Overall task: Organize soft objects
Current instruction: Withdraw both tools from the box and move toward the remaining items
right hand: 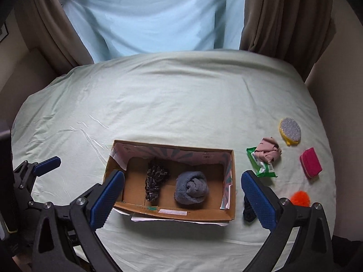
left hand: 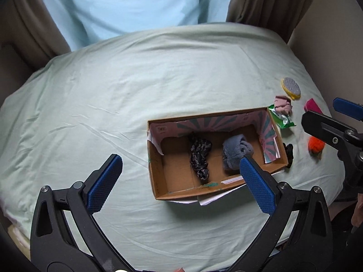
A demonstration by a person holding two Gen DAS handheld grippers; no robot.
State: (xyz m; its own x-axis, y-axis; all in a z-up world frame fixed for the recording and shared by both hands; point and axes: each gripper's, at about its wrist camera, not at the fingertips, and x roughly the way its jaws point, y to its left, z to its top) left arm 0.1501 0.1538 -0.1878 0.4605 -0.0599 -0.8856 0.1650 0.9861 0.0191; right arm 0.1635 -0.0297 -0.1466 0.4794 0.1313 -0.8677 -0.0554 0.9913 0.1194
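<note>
From the left wrist, the left tool point(left hand: 179, 181) hangs spread and empty over the bed point(left hand: 113, 90); the cardboard box point(left hand: 158, 181) sits at its 1 o'clock, wide bare sheet at 11.

From the right wrist, the right tool point(right hand: 181, 195) is spread, empty. Rolled grey towel point(right hand: 191, 189) and dark patterned cloth point(right hand: 155, 182) lie apart inside; pink cloth point(right hand: 268, 151) lies at 2 o'clock outside.

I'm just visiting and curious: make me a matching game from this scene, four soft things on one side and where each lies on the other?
Things:
1. rolled grey fleece towel
2. crumpled pink cloth
3. fluffy orange pompom
4. oval yellow-rimmed grey sponge

Places:
A. on the green wipes packet
B. inside the open cardboard box
C. farthest back on the pale green bedsheet
D. on the sheet, nearest the right gripper

Pairs: 1-B, 2-A, 3-D, 4-C
</note>
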